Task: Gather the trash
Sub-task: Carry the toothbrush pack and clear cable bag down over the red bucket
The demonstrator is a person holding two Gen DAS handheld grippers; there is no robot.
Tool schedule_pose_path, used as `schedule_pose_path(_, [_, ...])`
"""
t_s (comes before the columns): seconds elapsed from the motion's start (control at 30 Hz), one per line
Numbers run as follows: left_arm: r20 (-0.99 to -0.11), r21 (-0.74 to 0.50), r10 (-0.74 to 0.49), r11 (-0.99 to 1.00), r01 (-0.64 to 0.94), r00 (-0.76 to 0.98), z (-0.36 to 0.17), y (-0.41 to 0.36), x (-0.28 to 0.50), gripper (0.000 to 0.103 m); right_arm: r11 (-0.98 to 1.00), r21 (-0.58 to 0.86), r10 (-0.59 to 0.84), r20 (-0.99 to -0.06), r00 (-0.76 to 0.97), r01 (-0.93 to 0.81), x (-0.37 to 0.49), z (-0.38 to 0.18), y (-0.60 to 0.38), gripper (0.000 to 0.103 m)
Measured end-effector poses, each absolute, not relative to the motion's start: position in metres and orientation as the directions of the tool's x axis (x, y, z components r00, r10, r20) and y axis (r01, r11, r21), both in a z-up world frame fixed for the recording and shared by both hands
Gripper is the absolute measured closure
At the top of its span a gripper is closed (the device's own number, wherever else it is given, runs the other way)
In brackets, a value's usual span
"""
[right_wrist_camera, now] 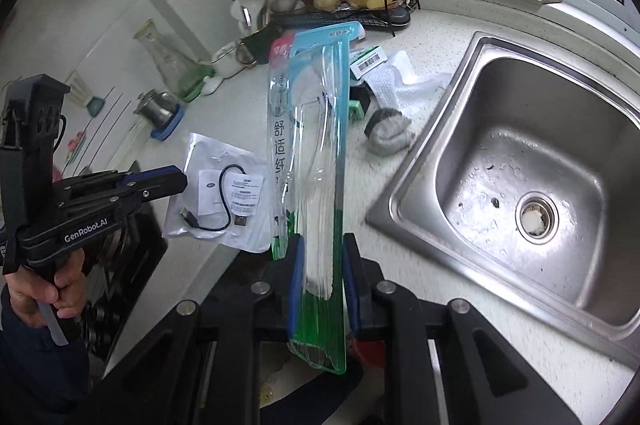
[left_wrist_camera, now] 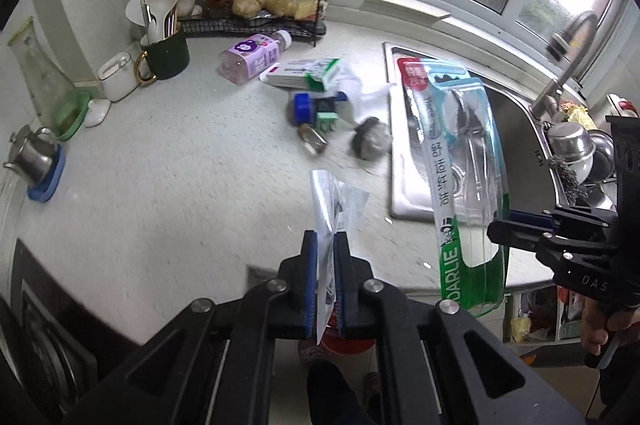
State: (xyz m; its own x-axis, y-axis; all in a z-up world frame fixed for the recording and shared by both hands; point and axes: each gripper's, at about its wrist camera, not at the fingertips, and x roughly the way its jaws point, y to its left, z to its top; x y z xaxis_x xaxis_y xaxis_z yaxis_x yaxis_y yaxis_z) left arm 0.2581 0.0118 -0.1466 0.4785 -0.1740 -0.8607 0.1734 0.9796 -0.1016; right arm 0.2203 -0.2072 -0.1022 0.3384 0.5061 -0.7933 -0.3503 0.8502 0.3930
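My left gripper (left_wrist_camera: 325, 243) is shut on a clear plastic bag (left_wrist_camera: 338, 201), held above the speckled counter (left_wrist_camera: 180, 185). The right wrist view shows that bag (right_wrist_camera: 220, 193) with a black cable inside, hanging from the left gripper (right_wrist_camera: 180, 181). My right gripper (right_wrist_camera: 324, 245) is shut on the green lower end of a long clear toothbrush package (right_wrist_camera: 308, 129). The same package (left_wrist_camera: 452, 153) stands up over the sink edge beside the right gripper (left_wrist_camera: 500, 229). Loose trash lies farther back on the counter: a purple bottle (left_wrist_camera: 250, 59), a green-white box (left_wrist_camera: 304, 73) and a grey wad (left_wrist_camera: 370, 143).
A steel sink (right_wrist_camera: 404, 185) is on the right, with a faucet (left_wrist_camera: 568, 65) and pots behind. A wire rack (left_wrist_camera: 256, 21) with ginger, a dark mug of utensils (left_wrist_camera: 166, 53), a glass flask (left_wrist_camera: 40, 77) and a small steel pot (left_wrist_camera: 34, 153) line the back and left. A white cloth (right_wrist_camera: 400, 81) lies near the sink.
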Motion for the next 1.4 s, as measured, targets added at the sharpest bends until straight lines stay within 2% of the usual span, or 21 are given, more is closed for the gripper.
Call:
schedule_pose_path(0.33, [-0.861, -0.117, -0.156, 0.987, 0.11, 0.483, -0.155, -0.04, 0.174, 0.097, 0.826, 0.399, 0.524, -0.804, 0.282, -0.398, 0.156, -0.113, -0.229, 0.086])
schedule_pose_path(0.63, [-0.906, -0.166, -0.182, 0.983, 0.074, 0.383, -0.213, -0.054, 0.135, 0.097, 0.815, 0.397, 0.501, -0.849, 0.169, -0.423, 0.121, -0.154, -0.224, 0.086])
schedule_pose_path(1.07, [-0.966, -0.144, -0.148, 0.989, 0.032, 0.213, -0.344, -0.039, 0.115, 0.097, 0.813, 0.435, 0.481, -0.877, 0.024, -0.388, 0.082, -0.261, -0.188, 0.086])
schedule_pose_path(1.4, [-0.984, -0.137, -0.137, 0.991, 0.006, 0.116, -0.493, -0.038, 0.108, 0.097, 0.851, 0.422, 0.42, -0.904, -0.08, -0.313, 0.084, -0.41, -0.169, 0.086])
